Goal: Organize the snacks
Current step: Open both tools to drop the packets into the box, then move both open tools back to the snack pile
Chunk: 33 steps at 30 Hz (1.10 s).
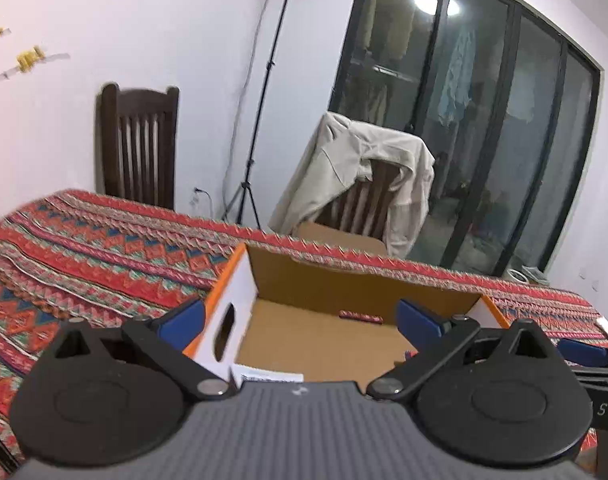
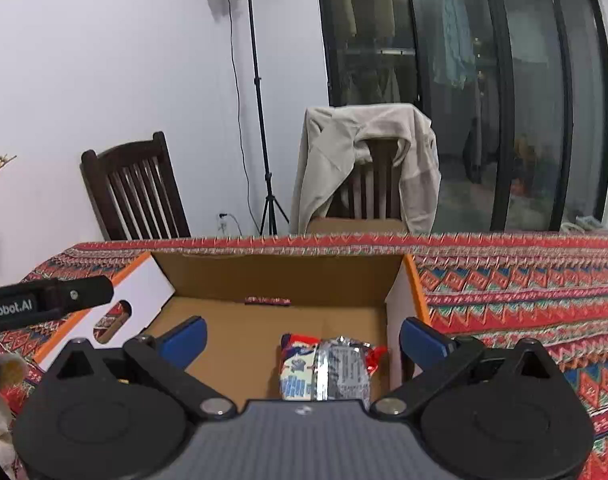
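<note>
Left gripper spread wide, blue pads apart, nothing between them; poised over the near rim of an open cardboard box. One pad outside the box's left white wall by the oval handle cutout, the other over the interior near the right wall. Right gripper likewise wide apart and empty, both pads within the box's mouth, just inside the side walls.

Box standing on a red patterned tablecloth, close to the table's far edge; orange trim along the top of both side walls. Inside, a silver-and-blue snack packet lying flat on the floor of the box, near the front and toward the right wall, directly ahead of the right gripper. A thin red strip-like snack lying against the base of the back wall; also seen from the left wrist. Bare cardboard floor between the two, and to the left of the packet.

Beyond the table edge: a chair draped with a beige jacket, a bare wooden chair, a light stand. Open cloth to the right of the box.
</note>
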Motion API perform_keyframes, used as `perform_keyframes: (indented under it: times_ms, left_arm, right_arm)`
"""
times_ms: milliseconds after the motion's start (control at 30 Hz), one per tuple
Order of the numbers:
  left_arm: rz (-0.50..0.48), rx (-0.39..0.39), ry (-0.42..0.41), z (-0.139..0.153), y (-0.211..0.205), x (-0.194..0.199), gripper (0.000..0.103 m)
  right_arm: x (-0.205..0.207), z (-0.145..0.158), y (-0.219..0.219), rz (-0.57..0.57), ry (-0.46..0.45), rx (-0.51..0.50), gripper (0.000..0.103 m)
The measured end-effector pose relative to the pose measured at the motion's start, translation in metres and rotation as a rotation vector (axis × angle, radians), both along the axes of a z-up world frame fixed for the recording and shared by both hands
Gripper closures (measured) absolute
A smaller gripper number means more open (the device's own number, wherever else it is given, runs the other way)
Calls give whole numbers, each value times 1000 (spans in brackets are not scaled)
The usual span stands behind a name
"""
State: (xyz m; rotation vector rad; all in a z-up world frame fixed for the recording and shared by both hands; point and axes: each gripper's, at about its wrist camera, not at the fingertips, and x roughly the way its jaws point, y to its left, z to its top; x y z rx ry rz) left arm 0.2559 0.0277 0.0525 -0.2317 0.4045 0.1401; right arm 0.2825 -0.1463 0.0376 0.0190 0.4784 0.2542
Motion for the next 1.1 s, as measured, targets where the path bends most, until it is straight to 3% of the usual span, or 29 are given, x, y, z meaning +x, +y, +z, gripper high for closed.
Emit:
perform_keyframes:
  times_ms: [200,467,1100]
  left_arm:
    - [12,-7,-53,28,1,-28,0]
    - [-16,-7,-40,39,-4,-56,0]
    - [-79,44,7,13,9,-136,0]
  right_arm:
    - [-24,24,-3,-2,-47,-16,0]
    - [-65,43,-11,22,-107,-56,0]
    - [-130,6,-53,-8,-26,-93,0]
